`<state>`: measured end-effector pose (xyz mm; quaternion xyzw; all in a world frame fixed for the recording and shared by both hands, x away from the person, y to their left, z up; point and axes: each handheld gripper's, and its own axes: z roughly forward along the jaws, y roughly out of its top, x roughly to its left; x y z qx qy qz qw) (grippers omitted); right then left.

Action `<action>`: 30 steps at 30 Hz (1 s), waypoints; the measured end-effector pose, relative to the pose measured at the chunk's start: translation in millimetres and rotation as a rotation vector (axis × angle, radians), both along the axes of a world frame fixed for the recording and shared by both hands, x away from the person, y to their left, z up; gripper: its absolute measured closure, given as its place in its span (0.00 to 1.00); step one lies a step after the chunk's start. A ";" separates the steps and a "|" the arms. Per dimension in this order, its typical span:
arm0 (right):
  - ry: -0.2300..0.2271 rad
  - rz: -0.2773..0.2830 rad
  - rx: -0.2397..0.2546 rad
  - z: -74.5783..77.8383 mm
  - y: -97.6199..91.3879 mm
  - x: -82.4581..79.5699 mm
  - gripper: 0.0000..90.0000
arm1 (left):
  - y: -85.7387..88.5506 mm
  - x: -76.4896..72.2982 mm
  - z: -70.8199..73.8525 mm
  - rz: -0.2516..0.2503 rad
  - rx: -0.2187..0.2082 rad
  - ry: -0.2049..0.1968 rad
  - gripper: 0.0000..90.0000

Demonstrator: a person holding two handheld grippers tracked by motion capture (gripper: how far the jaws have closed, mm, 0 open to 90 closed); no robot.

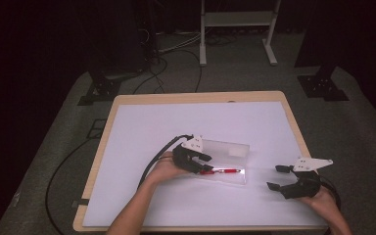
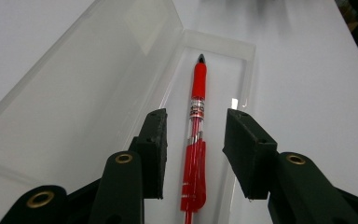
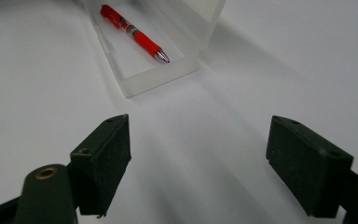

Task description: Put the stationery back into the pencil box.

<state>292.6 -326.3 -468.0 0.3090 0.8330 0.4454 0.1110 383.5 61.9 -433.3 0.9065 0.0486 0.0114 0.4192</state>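
Pen [image 2: 196,135], red, light, hard and smooth, lies low in the middle, between the released left claw [image 2: 193,156]'s jaws; grab its rubbery grip.

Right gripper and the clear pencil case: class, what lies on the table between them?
Nothing: bare white table separates the right gripper from the clear pencil case holding the red pen, per the right gripper view.

A wood-edged table [image 1: 127,100] carries a white mat [image 1: 176,127] bearing a clear open case [image 1: 235,177].
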 end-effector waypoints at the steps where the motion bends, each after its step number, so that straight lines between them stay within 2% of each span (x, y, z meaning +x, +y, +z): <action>1: -0.001 0.001 -0.001 -0.1 0.2 0.1 0.23 | 1.5 -0.4 0.0 0.004 -0.005 0.001 0.66; 6: -0.001 -0.001 -0.001 -0.4 0.4 0.3 0.23 | 6.5 -1.1 0.5 0.018 -0.011 -0.006 0.64; 11: -0.002 -0.003 0.000 0.2 0.0 -0.2 0.23 | 12.4 -2.6 1.8 0.032 -0.024 0.003 0.63; 26: -0.004 -0.005 0.000 1.0 0.5 -0.4 0.23 | 33.0 -10.9 6.2 0.067 -0.061 -0.015 0.59; 30: -0.003 -0.004 -0.004 0.8 0.8 -0.1 0.23 | 42.4 -14.6 7.2 0.083 -0.074 -0.017 0.58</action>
